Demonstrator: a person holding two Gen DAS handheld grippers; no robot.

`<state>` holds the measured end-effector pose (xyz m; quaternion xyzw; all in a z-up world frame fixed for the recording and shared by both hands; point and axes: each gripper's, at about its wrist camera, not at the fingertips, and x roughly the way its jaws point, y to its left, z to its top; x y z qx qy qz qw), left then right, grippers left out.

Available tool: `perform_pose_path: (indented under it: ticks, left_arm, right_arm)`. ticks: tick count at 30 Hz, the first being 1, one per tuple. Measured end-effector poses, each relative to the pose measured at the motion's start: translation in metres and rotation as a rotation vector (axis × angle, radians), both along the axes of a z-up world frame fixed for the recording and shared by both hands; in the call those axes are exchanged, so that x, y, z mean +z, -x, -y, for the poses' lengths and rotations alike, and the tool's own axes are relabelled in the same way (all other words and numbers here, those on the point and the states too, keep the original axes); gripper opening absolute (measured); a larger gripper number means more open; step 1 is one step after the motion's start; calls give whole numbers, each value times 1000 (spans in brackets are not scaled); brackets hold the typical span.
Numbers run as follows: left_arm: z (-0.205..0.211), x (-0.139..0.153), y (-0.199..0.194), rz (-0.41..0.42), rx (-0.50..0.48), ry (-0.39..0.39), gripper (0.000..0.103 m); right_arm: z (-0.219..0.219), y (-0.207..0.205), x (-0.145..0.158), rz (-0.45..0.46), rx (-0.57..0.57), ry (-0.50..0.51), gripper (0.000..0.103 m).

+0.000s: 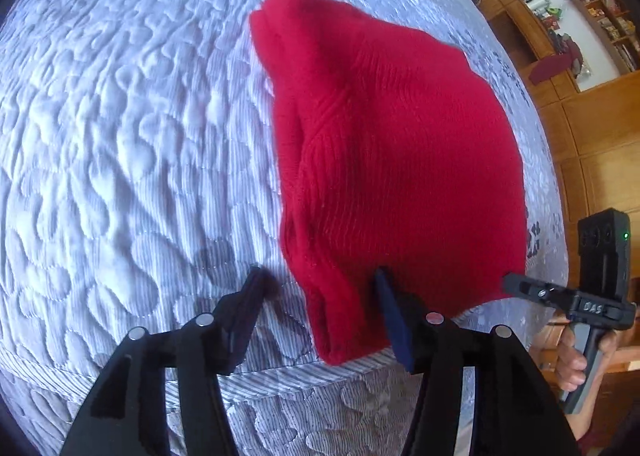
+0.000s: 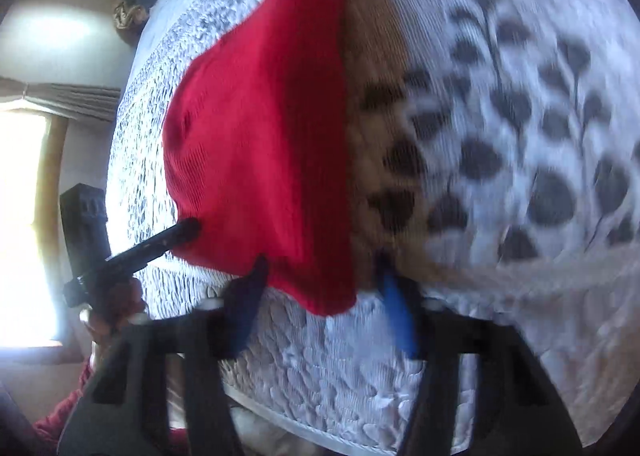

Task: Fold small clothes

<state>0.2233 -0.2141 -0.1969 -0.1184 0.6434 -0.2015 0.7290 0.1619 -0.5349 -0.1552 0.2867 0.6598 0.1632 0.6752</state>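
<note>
Two grippers sit at the near edge of one red knit garment point(image 1: 384, 144), which lies folded on a quilted grey-white bedspread point(image 1: 120, 128) close to the bed's near edge. Left gripper point(image 1: 320, 296): fingers spread wide, straddling the garment's near-left corner; one finger point(image 1: 390, 308) lies against the red knit, the other over bare quilt beside it; nothing pinched. Right gripper point(image 2: 320, 284): fingers likewise spread, bracketing the garment's near-right corner, which hangs between them; contact uncertain, as the right wrist view is motion-blurred. Beyond the garment's right edge the bedspread carries a dark leaf print point(image 2: 520, 128). Wooden shelving point(image 1: 576, 40) stands behind the garment, off the bed.
</note>
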Motion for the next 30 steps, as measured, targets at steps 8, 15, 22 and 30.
perform_pose_path:
  ticks: [8,15,22,30]
  left_arm:
    - [11,6,19,-13,-6,-17,23]
    - [19,1,33,69,-40,-68,29]
    - [14,12,50,113,-42,-93,49]
    - [-3,16,80,177,-30,-176,72]
  right_arm:
    - [5,22,26,29,-20,58,12]
    - [-7,23,-2,4,-31,110,13]
    - [2,47,16,95,-98,109,41]
    - [-17,91,28,173,-89,342,61]
